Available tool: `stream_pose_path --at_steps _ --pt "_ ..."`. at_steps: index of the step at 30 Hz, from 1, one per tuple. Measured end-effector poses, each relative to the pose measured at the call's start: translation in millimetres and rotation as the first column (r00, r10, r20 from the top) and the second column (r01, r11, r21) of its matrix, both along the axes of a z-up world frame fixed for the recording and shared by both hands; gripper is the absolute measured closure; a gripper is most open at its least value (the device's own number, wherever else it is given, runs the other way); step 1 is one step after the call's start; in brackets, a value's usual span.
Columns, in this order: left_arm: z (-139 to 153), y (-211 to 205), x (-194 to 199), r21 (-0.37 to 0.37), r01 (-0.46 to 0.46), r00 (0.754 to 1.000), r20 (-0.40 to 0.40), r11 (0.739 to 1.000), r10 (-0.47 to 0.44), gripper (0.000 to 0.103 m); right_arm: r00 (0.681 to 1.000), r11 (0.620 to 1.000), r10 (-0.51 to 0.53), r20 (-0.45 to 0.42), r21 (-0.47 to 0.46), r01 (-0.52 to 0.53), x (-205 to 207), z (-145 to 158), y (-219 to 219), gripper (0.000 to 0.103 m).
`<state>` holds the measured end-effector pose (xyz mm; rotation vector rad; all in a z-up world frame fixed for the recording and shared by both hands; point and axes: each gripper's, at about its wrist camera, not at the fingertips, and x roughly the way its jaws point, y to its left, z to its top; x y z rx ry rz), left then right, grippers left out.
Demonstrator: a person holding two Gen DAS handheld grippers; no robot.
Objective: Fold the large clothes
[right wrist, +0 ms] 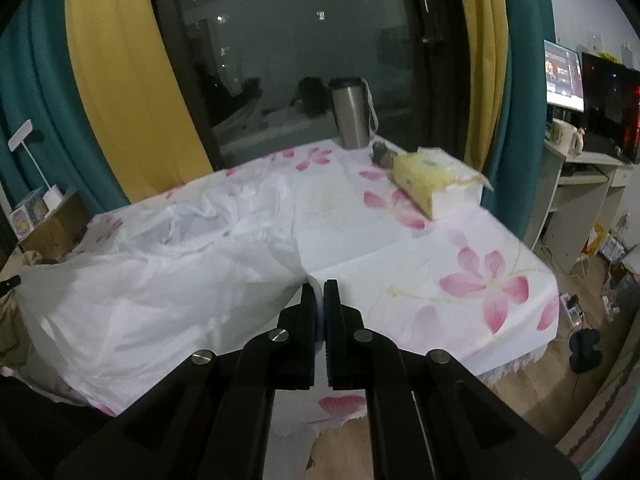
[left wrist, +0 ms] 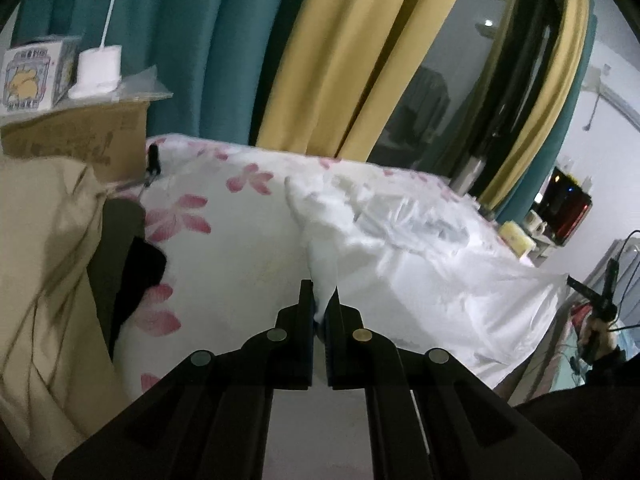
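Left wrist view: the left gripper [left wrist: 323, 300] and right gripper [right wrist: 319, 294] each pinch the white garment [right wrist: 160, 280], stretched between them along the surface's [right wrist: 460, 280] near edge.

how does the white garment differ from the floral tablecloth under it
The garment is plain white; the tablecloth is white with pink flowers. The garment is crumpled, its ends pinched in the left gripper and right gripper; the tablecloth lies flat over the table with nothing gripping it. The garment covers only part of the table; the tablecloth covers the whole top. Both are thin white fabric.
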<state>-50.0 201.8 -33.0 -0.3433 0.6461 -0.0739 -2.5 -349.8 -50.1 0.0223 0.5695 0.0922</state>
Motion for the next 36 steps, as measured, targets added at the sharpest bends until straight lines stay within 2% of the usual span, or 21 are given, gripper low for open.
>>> stream_pose_path --at_steps 11,24,36 --pt "28 8 41 0.065 0.026 0.998 0.051 0.998 -0.029 0.099 0.997 0.999 0.03 0.065 -0.042 -0.027 30 35 4 0.099" --pt "39 27 110 0.064 -0.004 0.994 0.108 0.998 -0.003 0.099 0.994 0.999 0.044 0.098 -0.031 -0.041 101 62 -9 0.099" --pt "25 50 194 0.054 -0.015 0.998 0.06 0.998 0.011 0.099 0.995 0.998 0.059 0.077 -0.026 -0.057 177 63 -6 0.099"
